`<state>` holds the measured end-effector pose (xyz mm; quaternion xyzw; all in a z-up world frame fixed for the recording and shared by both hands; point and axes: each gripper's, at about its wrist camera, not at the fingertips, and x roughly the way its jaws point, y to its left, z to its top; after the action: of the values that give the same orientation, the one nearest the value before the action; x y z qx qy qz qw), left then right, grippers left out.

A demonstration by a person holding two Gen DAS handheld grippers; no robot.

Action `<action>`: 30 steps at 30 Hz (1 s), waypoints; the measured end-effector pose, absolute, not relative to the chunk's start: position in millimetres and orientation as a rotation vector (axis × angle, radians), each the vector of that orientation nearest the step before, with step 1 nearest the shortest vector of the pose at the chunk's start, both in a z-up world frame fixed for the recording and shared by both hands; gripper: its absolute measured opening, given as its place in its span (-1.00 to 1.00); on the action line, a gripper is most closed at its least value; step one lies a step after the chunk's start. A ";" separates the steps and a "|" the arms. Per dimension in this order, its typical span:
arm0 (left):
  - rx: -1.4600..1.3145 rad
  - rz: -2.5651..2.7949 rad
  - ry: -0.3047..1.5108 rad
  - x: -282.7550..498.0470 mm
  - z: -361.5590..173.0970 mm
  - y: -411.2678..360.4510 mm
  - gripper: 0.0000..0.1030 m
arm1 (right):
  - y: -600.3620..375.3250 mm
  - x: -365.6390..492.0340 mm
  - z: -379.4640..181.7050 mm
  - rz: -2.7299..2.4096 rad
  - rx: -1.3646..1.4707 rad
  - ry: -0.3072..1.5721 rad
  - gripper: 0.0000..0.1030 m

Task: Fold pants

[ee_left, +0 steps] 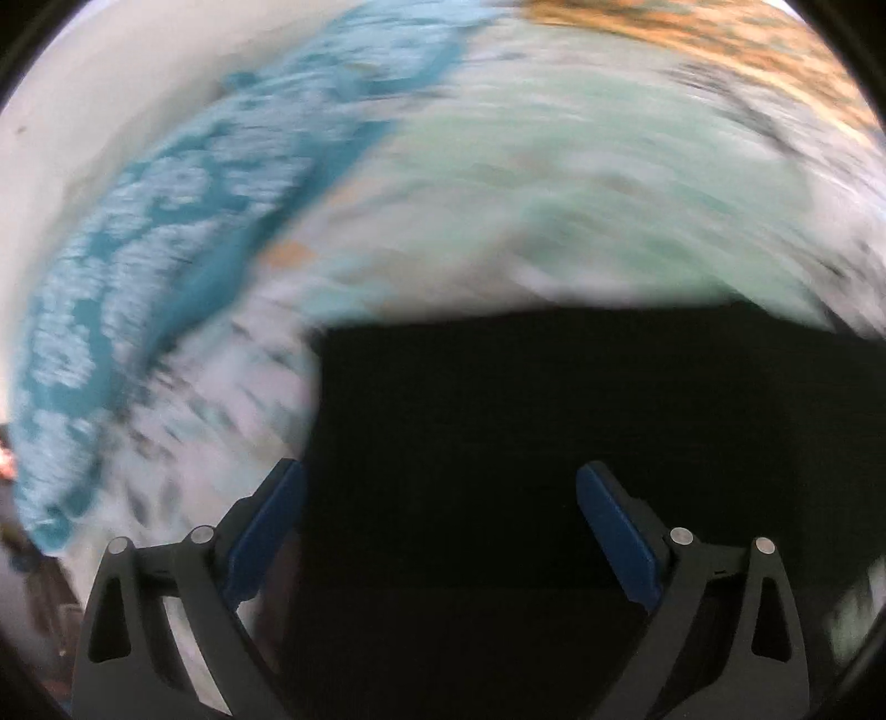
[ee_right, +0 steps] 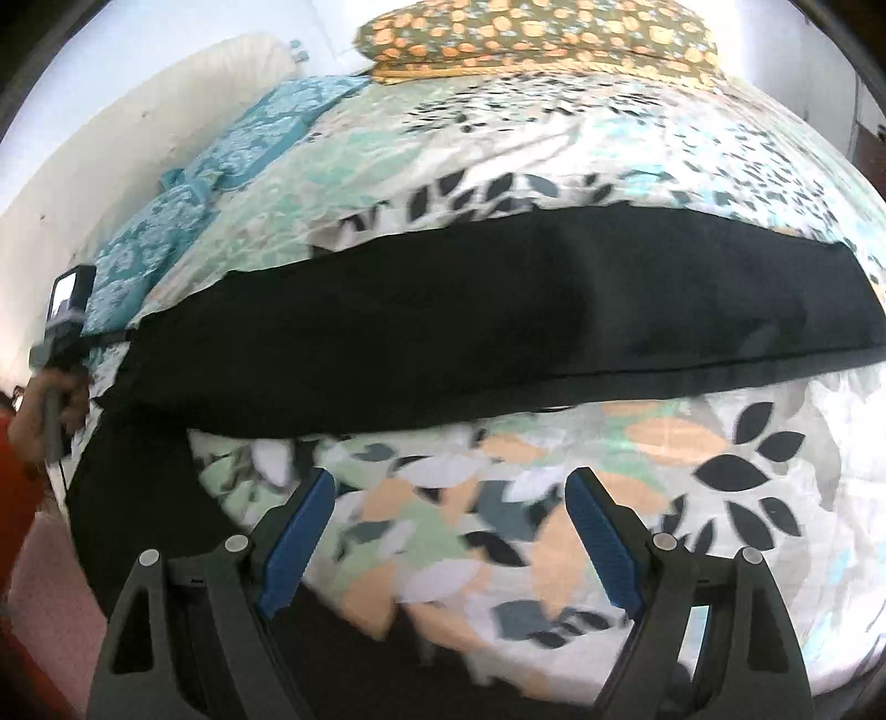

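Lying across bed (ee_right: 637, 443): black pants (ee_right: 443, 321), long axis left-right | right gripper (ee_right: 448, 531) wide open, empty, pants just ahead | left gripper (ee_left: 440, 526) wide open, over pants (ee_left: 554, 443), contact unclear

We see plain black pants (ee_right: 443, 310) against a white bedspread (ee_right: 637, 443) printed with leaves — black, grey-blue, peach and pale mint. Along the bedspread's far left lies a teal cloth (ee_right: 221, 183) with a white floral print, and at the top an olive pillow (ee_right: 531, 27) dotted with orange spots. Both grippers (ee_left: 440, 520) (ee_right: 448, 526) wear black frames with blue finger pads (ee_right: 603, 543) — the wall (ee_right: 111, 111) is off-white.
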<state>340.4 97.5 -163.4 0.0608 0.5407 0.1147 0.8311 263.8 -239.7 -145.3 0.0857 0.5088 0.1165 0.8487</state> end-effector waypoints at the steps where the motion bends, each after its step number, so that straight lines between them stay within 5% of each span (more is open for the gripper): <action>1: 0.173 0.172 1.154 316.2 -164.1 76.8 0.93 | -230.0 253.6 -142.5 0.266 0.160 1.080 0.65; 8: 0.335 0.003 1.128 219.2 -161.7 0.5 0.93 | -244.5 169.7 -163.8 0.179 0.123 1.180 0.65; 19: 0.006 0.047 1.204 202.5 -193.8 23.8 0.99 | -494.8 58.5 -164.1 -0.684 0.633 0.977 0.65; 26: 0.018 0.067 1.082 190.5 -196.1 20.8 0.99 | -401.8 98.6 -142.9 -0.401 0.483 0.955 0.66; 30: 0.007 0.057 1.079 194.6 -198.0 26.3 0.99 | -311.0 120.4 -141.3 -0.217 0.302 1.003 0.92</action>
<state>194.6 26.3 -198.0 0.0031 0.5137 0.0270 0.8576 120.4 -311.0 -141.3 0.1439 0.4778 -0.1032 0.8604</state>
